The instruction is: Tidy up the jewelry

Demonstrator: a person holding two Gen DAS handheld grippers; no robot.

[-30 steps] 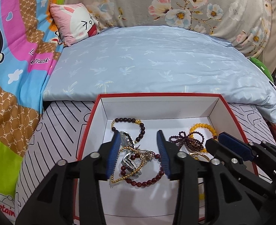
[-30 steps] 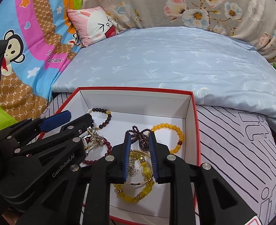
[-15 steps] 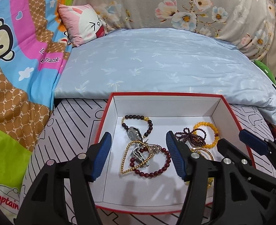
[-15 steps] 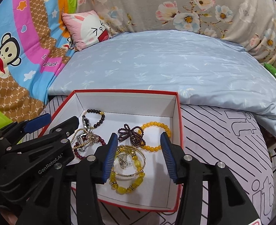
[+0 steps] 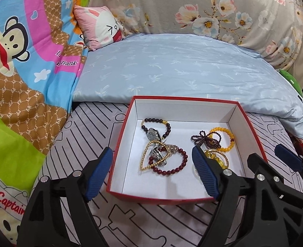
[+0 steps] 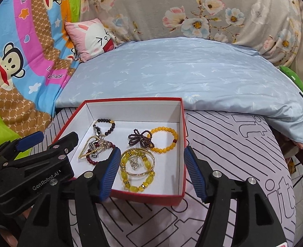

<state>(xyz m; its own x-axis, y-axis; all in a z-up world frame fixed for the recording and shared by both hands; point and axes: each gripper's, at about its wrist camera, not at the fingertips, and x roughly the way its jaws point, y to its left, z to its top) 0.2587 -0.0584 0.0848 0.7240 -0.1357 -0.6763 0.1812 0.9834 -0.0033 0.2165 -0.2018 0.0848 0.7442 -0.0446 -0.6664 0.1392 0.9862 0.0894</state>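
Both grippers hover at the box's near edge, jaws opening, nothing between them. The left gripper (image 5: 152, 170) faces the tangled dark-red bracelets (image 5: 161, 154); the right gripper (image 6: 150, 173) faces the yellow bracelet (image 6: 138, 170) (closer). The red box (image 5: 178, 200) has bare floor along its far wall.

bed: blue quilt (image 5: 172, 68) | floral cover (image 5: 192, 6) behind | cartoon monkey blanket (image 5: 27, 47) left | bunny pillow (image 5: 102, 26)

Left view: left gripper (image 5: 152, 171) finger covers part of the gold bangle (image 5: 217, 157). Silver tangle (image 5: 156, 154) in the box (image 5: 118, 156) too jumbled to identify.
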